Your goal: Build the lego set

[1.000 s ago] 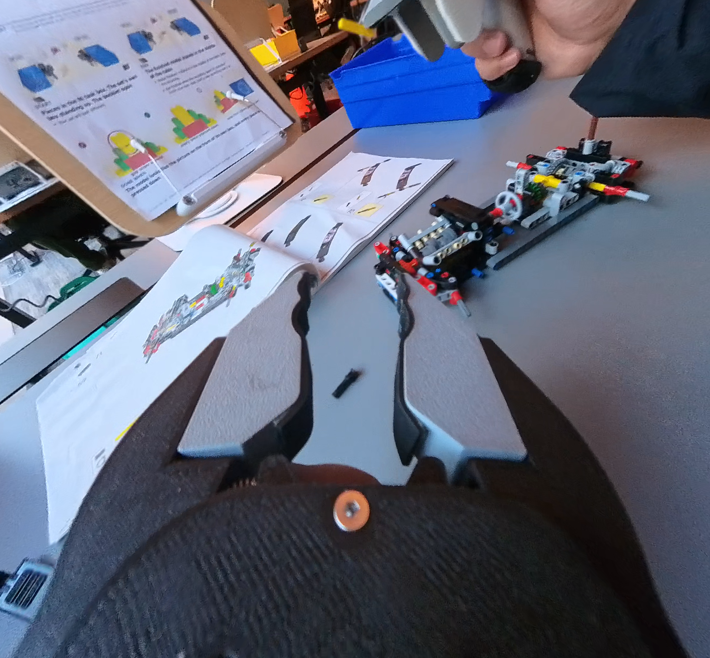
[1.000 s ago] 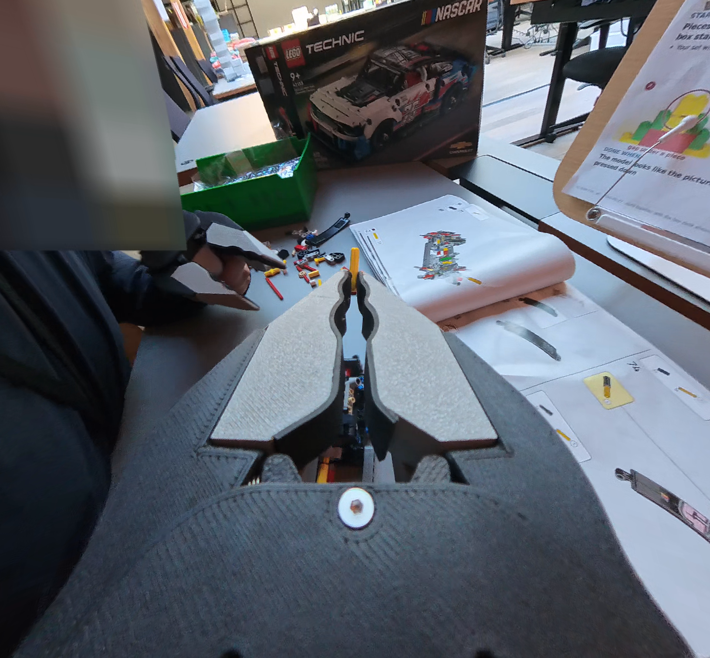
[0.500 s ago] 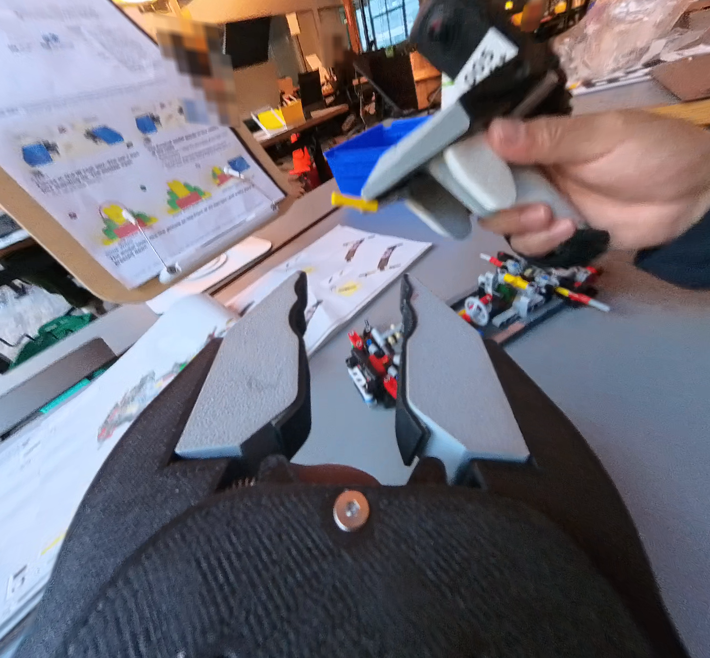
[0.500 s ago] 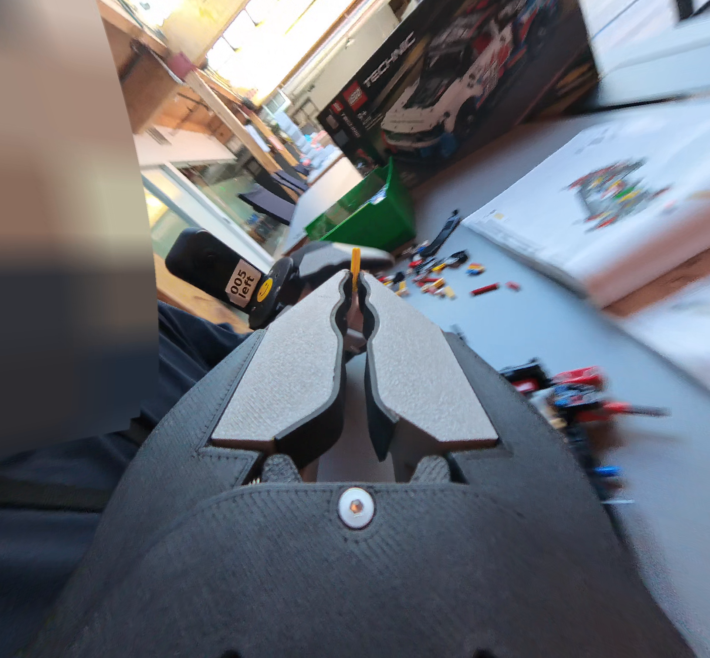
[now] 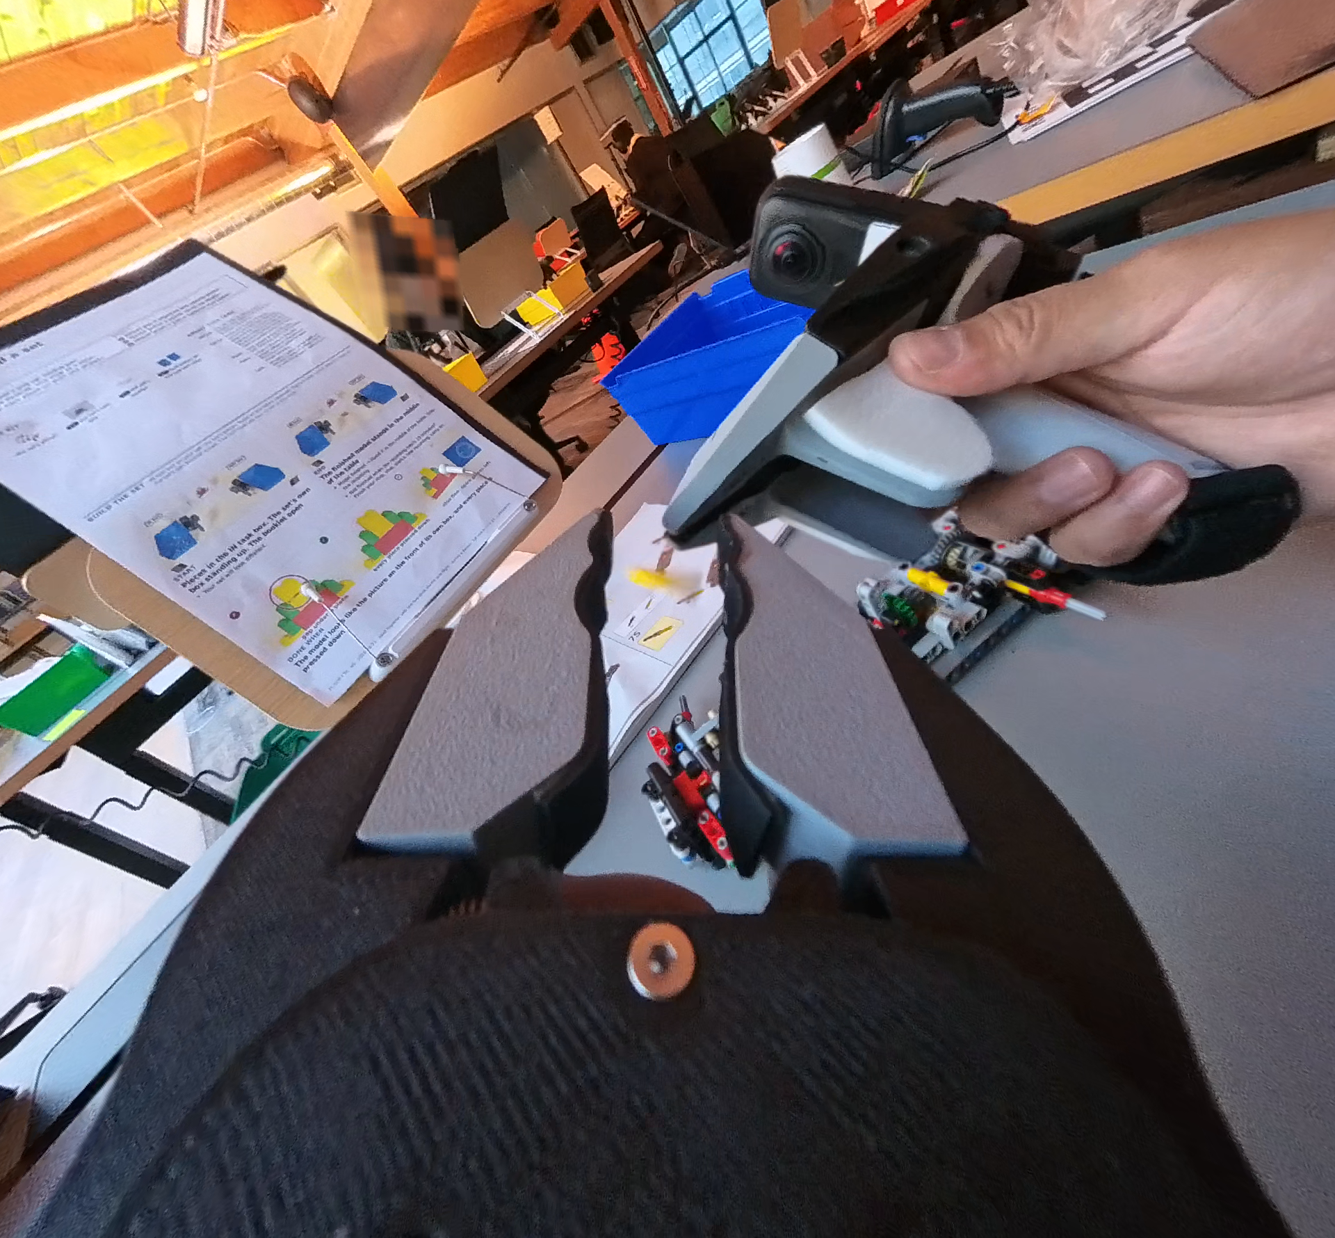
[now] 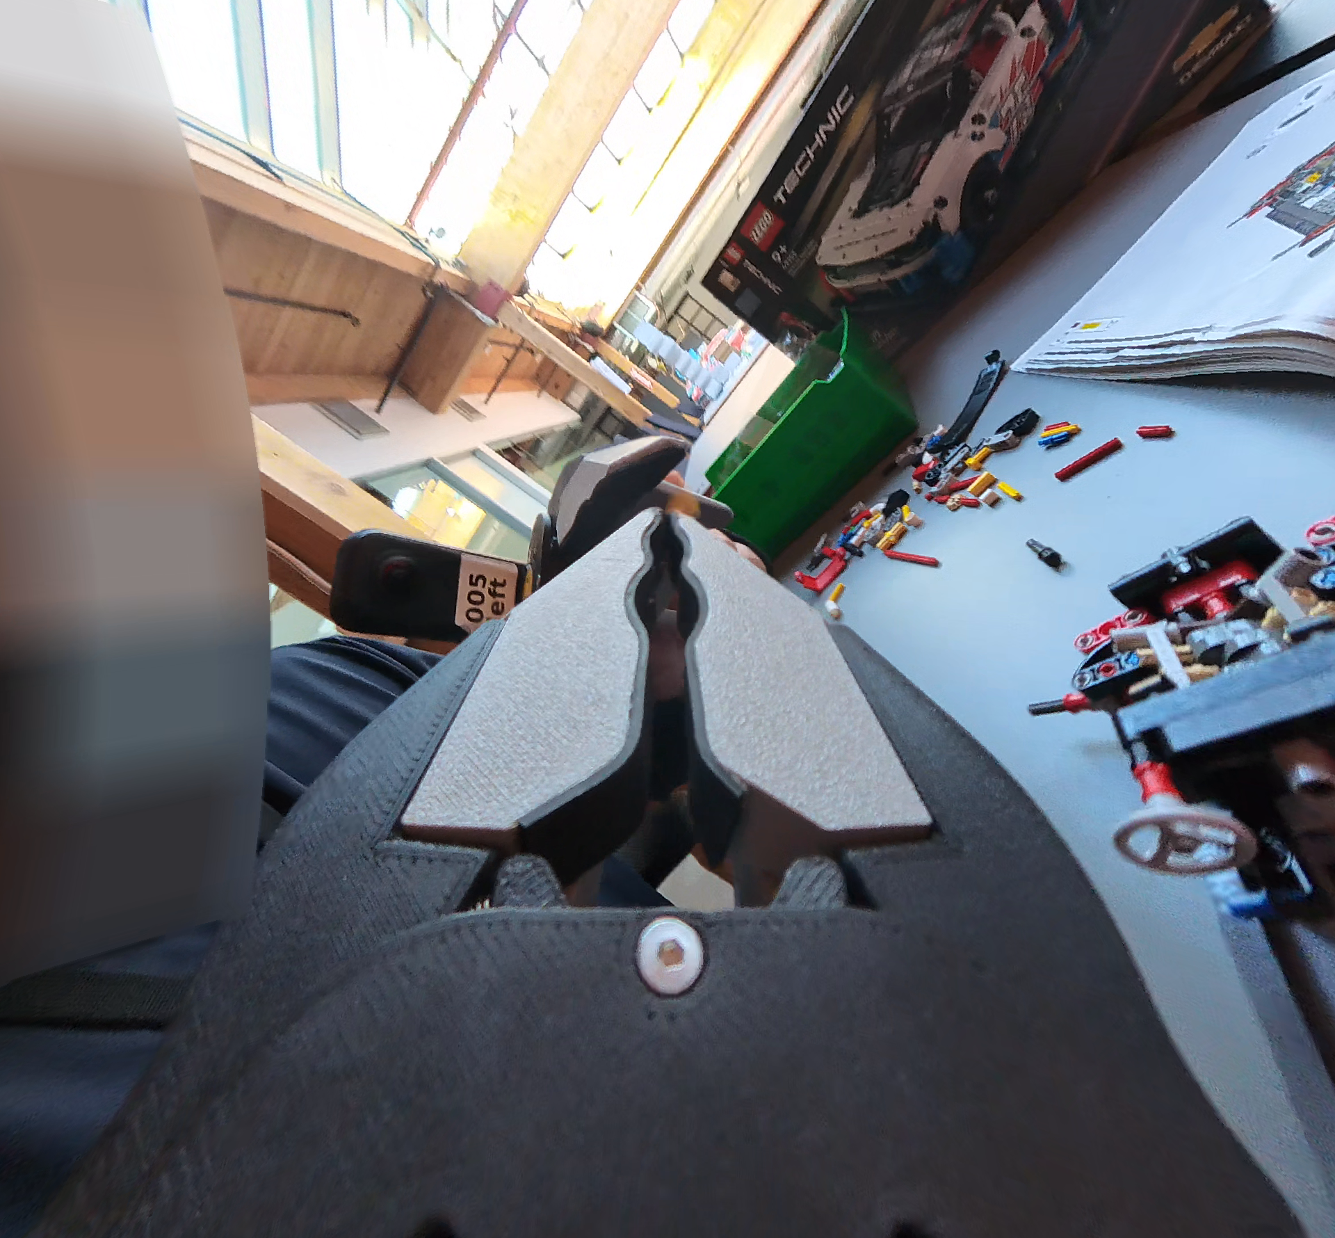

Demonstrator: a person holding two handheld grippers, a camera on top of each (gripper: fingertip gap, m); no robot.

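Note:
My left gripper (image 5: 662, 524) is open and held above the table. A small yellow pin (image 5: 654, 578) shows blurred between its fingertips and touches neither pad. My right gripper (image 6: 664, 524) is shut on that yellow pin (image 6: 683, 499), which pokes out past its tips. In the left wrist view the right gripper (image 5: 683, 530) comes in from the upper right in a person's hand (image 5: 1127, 365), its tip at the mouth of my left fingers. In the right wrist view the left gripper (image 6: 636, 481) faces me with its fingers around the pin.
A part-built brick car chassis (image 5: 953, 589) and a smaller sub-assembly (image 5: 686, 791) lie on the grey table (image 5: 1156, 770), next to an open instruction booklet (image 5: 650, 632). Loose pieces (image 6: 961, 473), a green bin (image 6: 816, 423), the set's box (image 6: 975, 119), a blue bin (image 5: 693, 372) and an instruction board (image 5: 253, 466) stand around. Left tips and right tips are each some 15 centimetres from the smaller sub-assembly (image 5: 686, 791). The right camera catches it too, in the right wrist view (image 6: 1202, 587).
Both grippers have lifted off the table and tilted up. My right gripper has brought the yellow pin between my left fingers. The left jaws have narrowed around it without touching.

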